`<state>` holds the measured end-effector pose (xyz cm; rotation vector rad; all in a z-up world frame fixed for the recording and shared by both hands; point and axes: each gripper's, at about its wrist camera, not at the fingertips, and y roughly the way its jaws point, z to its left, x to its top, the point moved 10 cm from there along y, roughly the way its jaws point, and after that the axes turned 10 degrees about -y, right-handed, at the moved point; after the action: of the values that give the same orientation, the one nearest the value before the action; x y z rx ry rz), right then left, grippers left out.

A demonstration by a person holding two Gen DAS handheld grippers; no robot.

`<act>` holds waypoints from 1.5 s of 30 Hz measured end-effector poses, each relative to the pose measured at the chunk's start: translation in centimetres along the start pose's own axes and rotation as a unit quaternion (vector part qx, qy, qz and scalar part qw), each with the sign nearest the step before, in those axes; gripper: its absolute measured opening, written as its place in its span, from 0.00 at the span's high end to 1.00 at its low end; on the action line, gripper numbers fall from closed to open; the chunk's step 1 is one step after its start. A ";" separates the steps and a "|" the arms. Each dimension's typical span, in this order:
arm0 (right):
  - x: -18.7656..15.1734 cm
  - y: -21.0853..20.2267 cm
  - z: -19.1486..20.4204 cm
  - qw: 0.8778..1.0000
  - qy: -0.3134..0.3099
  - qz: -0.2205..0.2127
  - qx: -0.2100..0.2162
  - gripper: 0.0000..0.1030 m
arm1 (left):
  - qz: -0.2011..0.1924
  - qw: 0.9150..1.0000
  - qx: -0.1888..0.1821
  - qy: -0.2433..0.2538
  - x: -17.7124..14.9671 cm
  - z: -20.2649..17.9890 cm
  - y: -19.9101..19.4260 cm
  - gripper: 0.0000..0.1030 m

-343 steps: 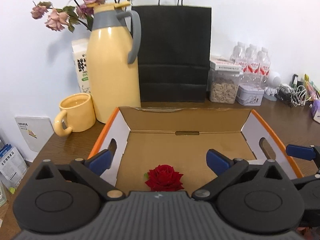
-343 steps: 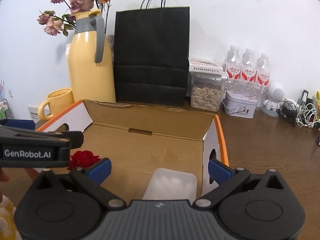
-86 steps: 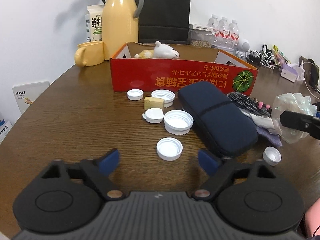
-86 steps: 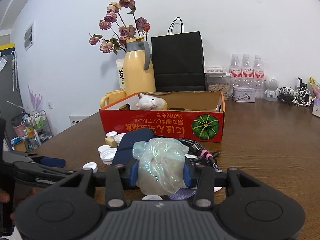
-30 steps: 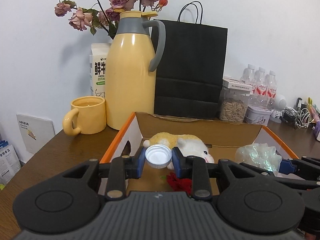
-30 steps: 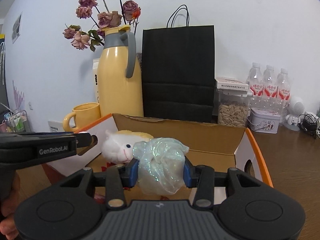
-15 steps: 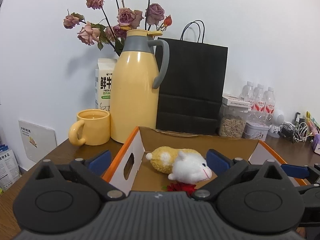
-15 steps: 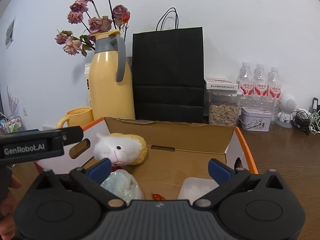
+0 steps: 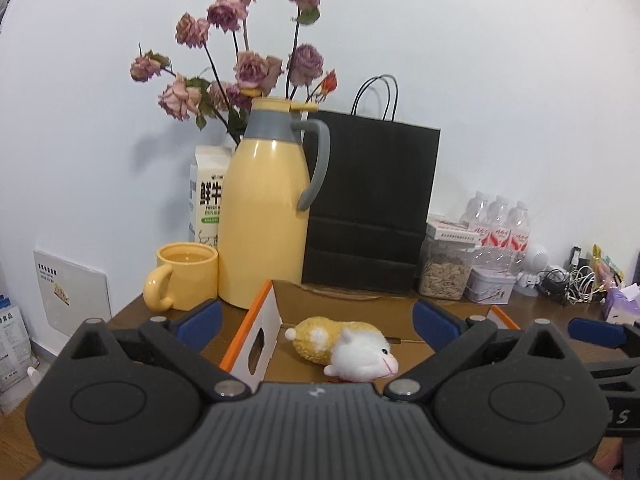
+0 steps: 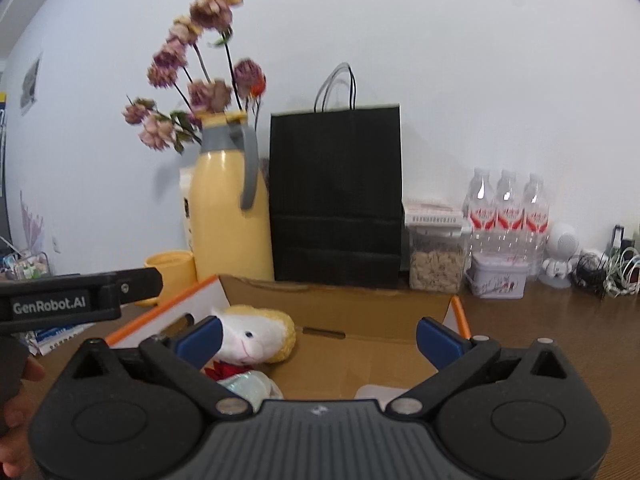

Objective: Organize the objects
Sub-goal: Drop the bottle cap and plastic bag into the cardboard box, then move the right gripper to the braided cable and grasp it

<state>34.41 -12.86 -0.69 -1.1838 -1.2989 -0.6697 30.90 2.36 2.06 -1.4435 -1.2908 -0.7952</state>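
Both grippers sit over the near edge of the cardboard box [image 9: 264, 320] with jaws spread wide and nothing between them, left gripper [image 9: 316, 320] and right gripper [image 10: 318, 336] alike, having just opened. The plush toy [image 9: 346, 346] lies inside near the box's left wall, with the shimmery plastic bag [image 10: 248, 386] and a red rose [image 10: 224, 370] just in front of it toward the near edge. A white lid-like thing [image 10: 376, 392] shows at the near right of the box floor.

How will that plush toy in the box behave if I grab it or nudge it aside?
The plush toy looks fuzzy and rounded, so it is probably soft and will squash between the pads rather than slip. It likely weighs little for its bulk. Lying on its side on the cardboard box floor, it would probably slide or flop when pushed, not roll far.
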 end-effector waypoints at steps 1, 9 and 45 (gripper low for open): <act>0.2 -0.8 0.0 1.000 -0.005 -0.003 -0.002 0.00 | -0.002 1.000 0.000 0.002 0.2 0.0 -0.5 0.00; 0.0 -6.4 -0.4 1.000 -0.015 -0.002 -0.011 0.00 | 0.000 1.000 -0.005 0.005 0.9 0.6 -4.9 0.00; -12.0 -4.4 0.5 0.981 -0.015 0.177 0.081 0.00 | 0.104 0.994 0.024 0.031 -7.2 6.3 -11.2 0.00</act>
<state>27.71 -16.53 -10.93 -1.2524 -1.1052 -0.2826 17.68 5.29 -3.62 -1.4756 -1.0854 -0.6605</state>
